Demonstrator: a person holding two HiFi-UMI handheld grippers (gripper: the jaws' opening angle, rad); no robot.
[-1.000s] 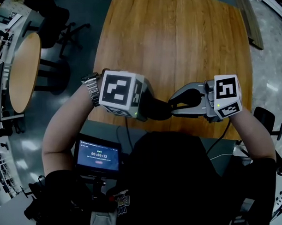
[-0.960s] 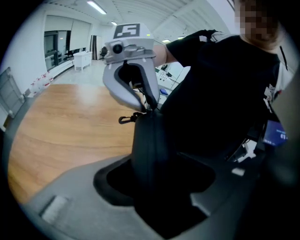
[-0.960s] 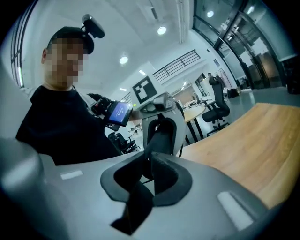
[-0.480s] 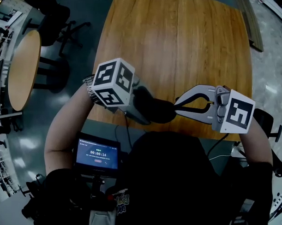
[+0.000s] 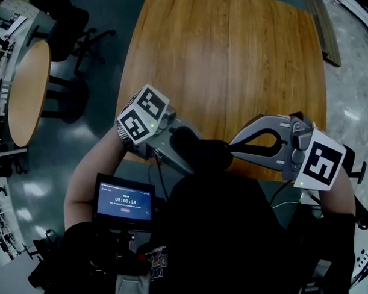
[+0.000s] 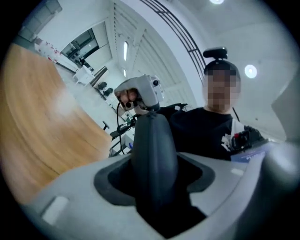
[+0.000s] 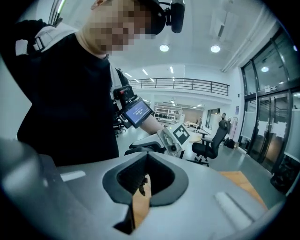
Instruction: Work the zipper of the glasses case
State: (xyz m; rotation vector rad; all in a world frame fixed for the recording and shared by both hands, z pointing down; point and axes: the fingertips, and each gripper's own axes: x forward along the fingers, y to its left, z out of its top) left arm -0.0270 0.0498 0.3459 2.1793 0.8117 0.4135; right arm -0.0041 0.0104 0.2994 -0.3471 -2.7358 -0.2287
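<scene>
In the head view a dark glasses case (image 5: 202, 153) is held in the air over the near edge of the wooden table (image 5: 229, 57), close to the person's chest. My left gripper (image 5: 187, 146) is shut across the case's body; in the left gripper view the case (image 6: 154, 159) fills the gap between the jaws. My right gripper (image 5: 231, 149) meets the case's right end, its jaws shut tip to tip. In the right gripper view a small dark zipper pull (image 7: 142, 185) hangs in the hollow behind the closed tips of the right gripper (image 7: 145, 157).
A round wooden table (image 5: 28, 91) and a dark office chair (image 5: 71, 27) stand on the floor at the left. A lit screen (image 5: 125, 201) is strapped at the person's front. The wooden table stretches away beyond the grippers.
Both grippers lifted the case up off the table edge toward the person. The left gripper's cube rolled and swung. The right jaws closed fully at the case's end.
</scene>
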